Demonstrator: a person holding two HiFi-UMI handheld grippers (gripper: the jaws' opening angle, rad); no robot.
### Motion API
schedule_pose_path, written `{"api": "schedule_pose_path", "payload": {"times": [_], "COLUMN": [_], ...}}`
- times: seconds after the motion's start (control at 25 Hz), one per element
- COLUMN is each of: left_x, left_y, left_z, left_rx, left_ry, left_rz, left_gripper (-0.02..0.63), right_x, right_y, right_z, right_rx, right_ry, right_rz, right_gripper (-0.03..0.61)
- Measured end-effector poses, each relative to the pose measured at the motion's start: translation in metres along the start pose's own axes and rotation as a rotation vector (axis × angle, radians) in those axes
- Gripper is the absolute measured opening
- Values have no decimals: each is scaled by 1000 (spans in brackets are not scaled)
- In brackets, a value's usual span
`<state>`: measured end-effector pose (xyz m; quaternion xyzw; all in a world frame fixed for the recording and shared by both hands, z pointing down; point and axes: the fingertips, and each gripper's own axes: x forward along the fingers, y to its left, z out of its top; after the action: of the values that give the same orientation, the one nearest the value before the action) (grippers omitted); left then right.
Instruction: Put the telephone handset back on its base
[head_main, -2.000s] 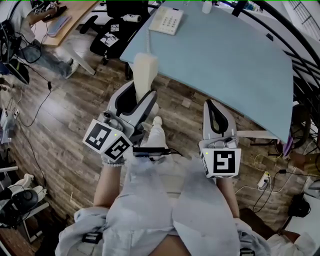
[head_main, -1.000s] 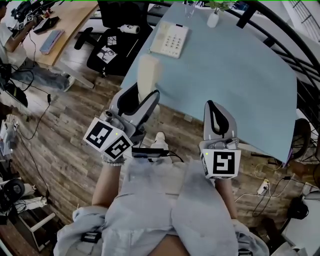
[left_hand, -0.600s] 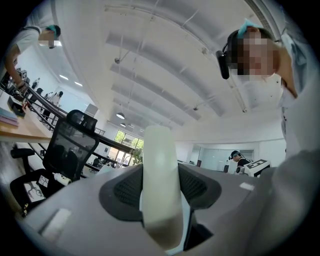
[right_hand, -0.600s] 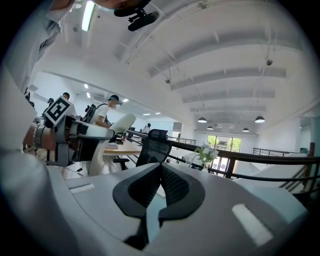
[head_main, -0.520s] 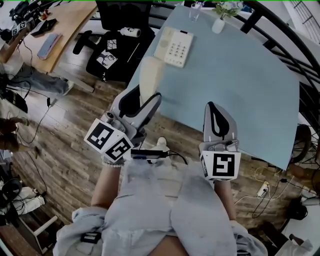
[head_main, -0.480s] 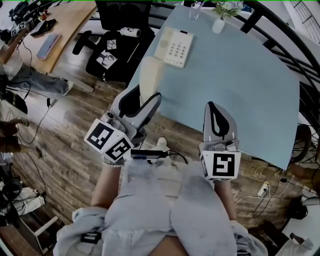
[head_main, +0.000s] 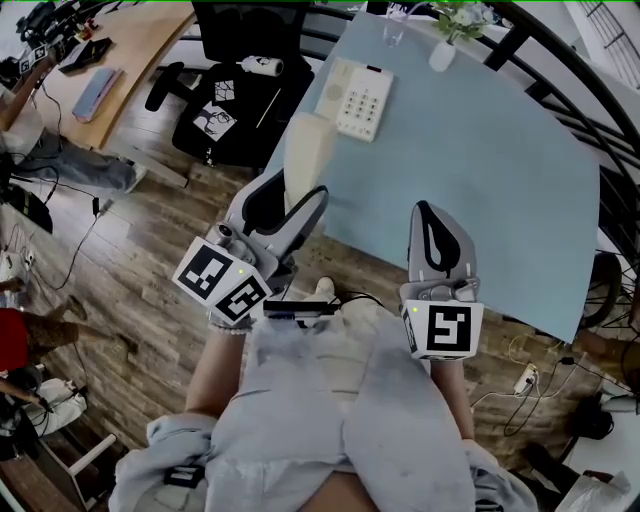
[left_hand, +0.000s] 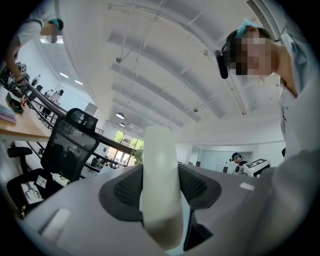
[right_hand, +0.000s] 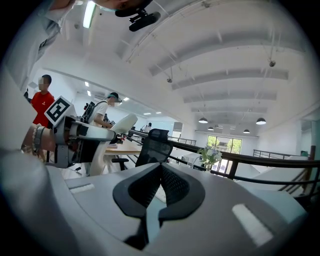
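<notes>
A cream telephone handset (head_main: 306, 153) sticks up and forward out of my left gripper (head_main: 290, 205), which is shut on it; in the left gripper view the handset (left_hand: 160, 190) stands clamped between the two jaws. The white telephone base (head_main: 362, 98) with its keypad lies on the pale blue table (head_main: 480, 170), near the far left corner, ahead of the handset. My right gripper (head_main: 438, 240) is held over the table's near edge, its jaws closed together with nothing between them (right_hand: 159, 187).
A small vase with a plant (head_main: 447, 40) and a glass (head_main: 394, 35) stand at the table's far edge. A black office chair (head_main: 240, 70) is left of the table. A wooden desk (head_main: 100, 60) lies far left. People stand around the room.
The view has advanced toward the table: the phone base and table sit lower and nearer in the frame. The left gripper still holds the handset, now close to the table's left corner.
</notes>
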<state>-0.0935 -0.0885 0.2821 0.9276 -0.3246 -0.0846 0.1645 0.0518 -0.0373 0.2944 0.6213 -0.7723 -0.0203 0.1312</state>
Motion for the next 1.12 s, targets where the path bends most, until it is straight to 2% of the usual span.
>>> {"api": "schedule_pose_path", "payload": {"times": [1.12], "left_x": [28], "left_y": [28], "left_z": [0], "left_rx": [1], "left_ry": [0], "left_rz": [84], "left_gripper": [216], "right_x": [38], "right_y": [-23], "right_z": [-10], "right_rx": [1], "right_ry": [15], "right_rz": [62], "right_gripper": [6]}}
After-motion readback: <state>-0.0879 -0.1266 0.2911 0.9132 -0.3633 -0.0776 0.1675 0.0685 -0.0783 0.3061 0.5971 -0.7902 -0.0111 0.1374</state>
